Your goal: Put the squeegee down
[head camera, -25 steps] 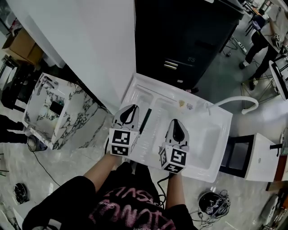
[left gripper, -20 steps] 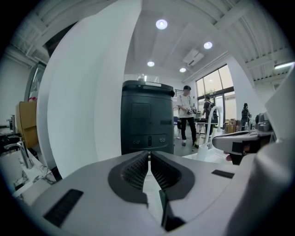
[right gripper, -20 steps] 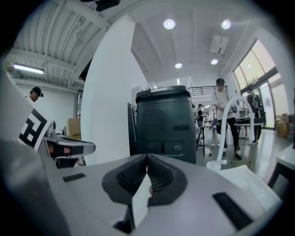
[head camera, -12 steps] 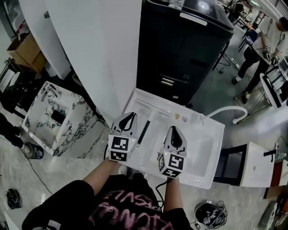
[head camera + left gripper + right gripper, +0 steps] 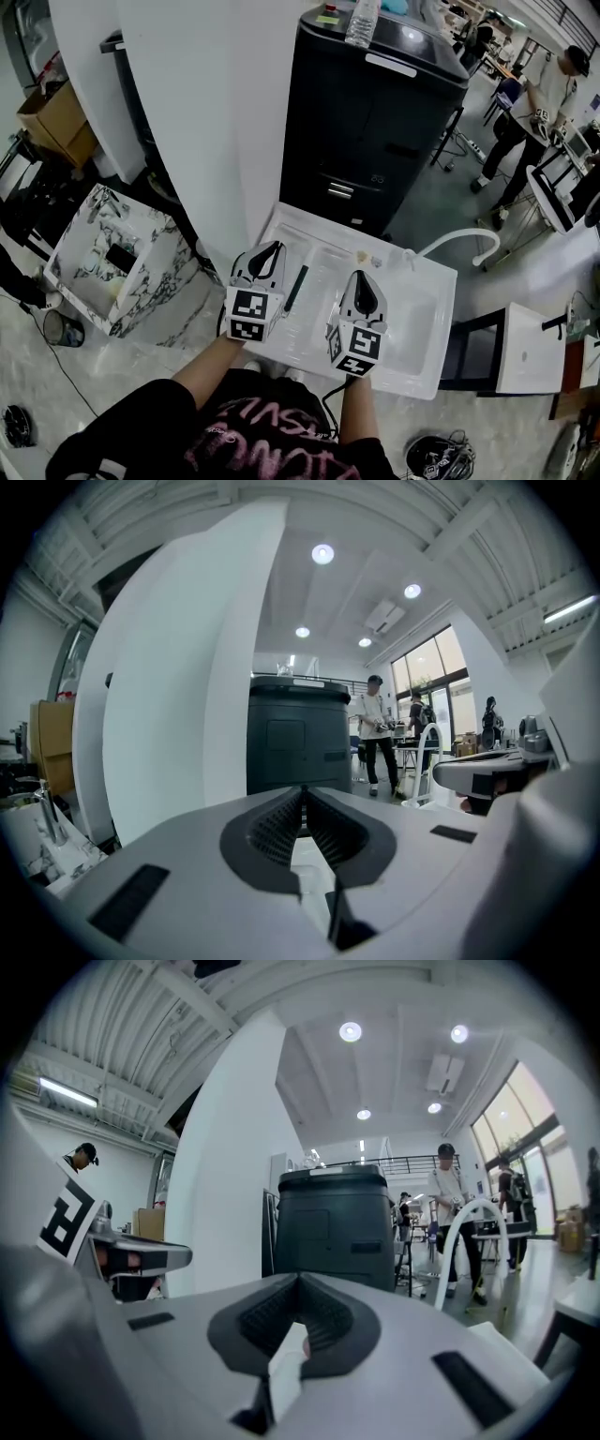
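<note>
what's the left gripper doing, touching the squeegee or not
Apart. In the head view the squeegee lies on the sink beside the left gripper, white showing between; the left gripper view shows shut jaws holding nothing.

Bright ceiling downlights [image 5: 322,553]; fisheye warp, dark corners.

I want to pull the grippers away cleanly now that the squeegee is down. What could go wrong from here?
1. The squeegee lies on the sink between the left gripper and the right gripper, close to both; a sideways pull-away might knock it.
2. Both grippers' jaws are shut and empty, so neither could readily catch it if it slid.
</note>
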A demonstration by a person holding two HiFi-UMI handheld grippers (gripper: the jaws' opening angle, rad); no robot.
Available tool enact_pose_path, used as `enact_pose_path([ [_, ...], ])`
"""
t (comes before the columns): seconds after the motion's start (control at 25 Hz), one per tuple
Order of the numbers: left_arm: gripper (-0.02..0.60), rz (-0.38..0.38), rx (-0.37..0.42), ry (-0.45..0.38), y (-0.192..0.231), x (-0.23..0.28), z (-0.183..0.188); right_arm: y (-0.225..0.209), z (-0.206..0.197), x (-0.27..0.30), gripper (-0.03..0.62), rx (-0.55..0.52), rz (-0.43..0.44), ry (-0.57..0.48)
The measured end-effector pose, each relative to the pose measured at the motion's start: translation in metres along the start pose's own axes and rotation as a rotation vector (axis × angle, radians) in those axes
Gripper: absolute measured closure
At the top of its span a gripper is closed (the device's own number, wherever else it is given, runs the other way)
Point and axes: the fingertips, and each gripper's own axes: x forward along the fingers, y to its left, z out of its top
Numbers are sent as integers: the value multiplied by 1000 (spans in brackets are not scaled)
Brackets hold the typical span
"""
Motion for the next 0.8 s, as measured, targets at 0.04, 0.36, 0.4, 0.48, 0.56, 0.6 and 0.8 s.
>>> enact_pose_path([
  [0.04, 557, -3, 4, -5, 0, 0, 1, 0, 1, -1, 572, 0, -2, -3],
  [0.36, 557, -22, 18, -34, -5, -1, 10, -2, 11, -2, 572, -8, -17, -24],
  [0.4, 557, -24, 21, -41, -5, 0, 12, -1, 12, -2, 572, -8, -18, -24],
  [0.48, 558, -32, 19, -39, -7, 0, 14, -1, 11, -2, 572, -10, -19, -23],
  [0.56, 558, -39, 18, -31, -7, 0, 12, 0, 9, -3, 572, -14, -18, -18],
  [0.6, 558, -40, 20, -29, -7, 0, 11, 0, 8, -3, 572, -15, -18, -17],
  [0.8, 558, -44, 27, -19, -9, 1, 8, 1, 8, -3, 573, -18, -10, -14],
])
